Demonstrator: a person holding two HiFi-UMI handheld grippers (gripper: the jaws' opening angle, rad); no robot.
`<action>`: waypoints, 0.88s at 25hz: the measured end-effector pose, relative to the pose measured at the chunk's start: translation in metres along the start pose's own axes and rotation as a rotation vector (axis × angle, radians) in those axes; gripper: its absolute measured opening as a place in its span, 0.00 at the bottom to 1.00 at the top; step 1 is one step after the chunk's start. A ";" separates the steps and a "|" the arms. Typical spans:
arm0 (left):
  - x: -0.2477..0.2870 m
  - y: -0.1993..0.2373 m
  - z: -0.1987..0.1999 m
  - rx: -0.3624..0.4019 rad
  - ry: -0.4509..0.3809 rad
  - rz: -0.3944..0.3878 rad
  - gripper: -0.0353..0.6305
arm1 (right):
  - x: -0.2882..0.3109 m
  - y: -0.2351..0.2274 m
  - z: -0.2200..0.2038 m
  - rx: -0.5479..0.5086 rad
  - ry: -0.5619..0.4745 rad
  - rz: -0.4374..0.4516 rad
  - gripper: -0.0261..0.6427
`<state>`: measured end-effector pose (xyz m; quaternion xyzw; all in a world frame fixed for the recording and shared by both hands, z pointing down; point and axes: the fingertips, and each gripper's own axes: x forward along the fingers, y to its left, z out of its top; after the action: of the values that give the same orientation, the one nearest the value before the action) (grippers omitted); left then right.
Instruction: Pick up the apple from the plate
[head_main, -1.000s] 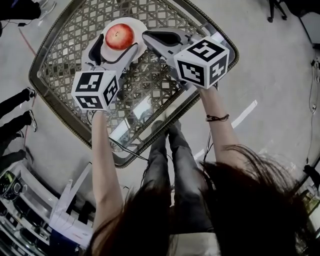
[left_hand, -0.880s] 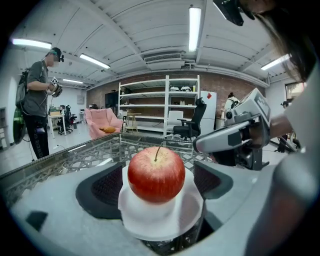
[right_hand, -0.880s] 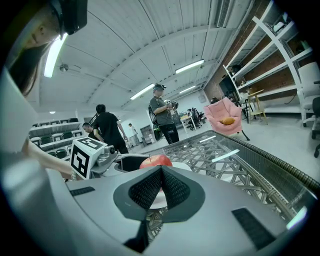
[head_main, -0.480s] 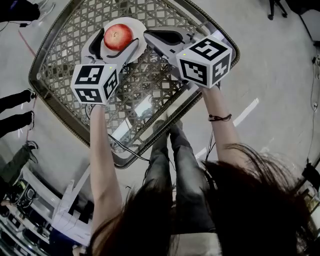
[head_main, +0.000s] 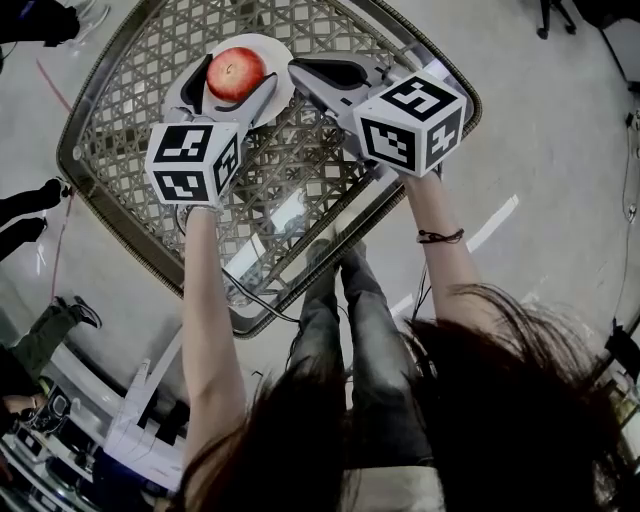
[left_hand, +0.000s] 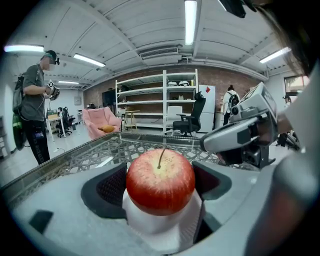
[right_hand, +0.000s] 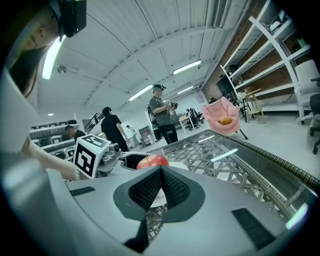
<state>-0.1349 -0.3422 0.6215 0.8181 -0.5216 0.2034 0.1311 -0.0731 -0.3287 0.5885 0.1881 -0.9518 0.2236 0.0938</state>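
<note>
A red apple (head_main: 236, 72) sits on a small white plate (head_main: 277, 52) at the far side of the table. My left gripper (head_main: 232, 88) is open, one jaw on each side of the apple, the pads (left_hand: 111, 187) close against its flanks. In the left gripper view the apple (left_hand: 160, 181) fills the gap and the plate (left_hand: 162, 227) shows beneath it. My right gripper (head_main: 300, 70) is shut and empty just right of the plate, a little above the table. In the right gripper view its pads (right_hand: 172, 190) meet, with the apple (right_hand: 152, 161) behind them.
The table (head_main: 120, 130) is a glass top over a woven lattice with a thick rim. Its near edge (head_main: 300, 270) lies over the person's legs. People stand on the floor to the left (left_hand: 35, 105). Shelves and chairs (left_hand: 187, 115) stand far behind.
The left gripper has slid forward so that its jaws now flank the apple, which earlier lay ahead of the tips. The right gripper has barely moved.
</note>
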 end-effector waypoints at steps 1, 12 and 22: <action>0.000 0.001 0.000 -0.001 0.000 0.001 0.68 | 0.001 0.000 0.000 0.000 0.000 0.000 0.05; -0.003 0.001 0.004 0.003 -0.013 0.008 0.67 | 0.003 0.001 0.002 -0.001 -0.007 0.003 0.05; -0.013 0.002 0.013 -0.015 -0.036 0.009 0.67 | 0.002 0.004 0.010 -0.001 -0.009 -0.006 0.05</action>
<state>-0.1388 -0.3381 0.6039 0.8184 -0.5290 0.1852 0.1269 -0.0770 -0.3302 0.5789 0.1918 -0.9518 0.2219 0.0900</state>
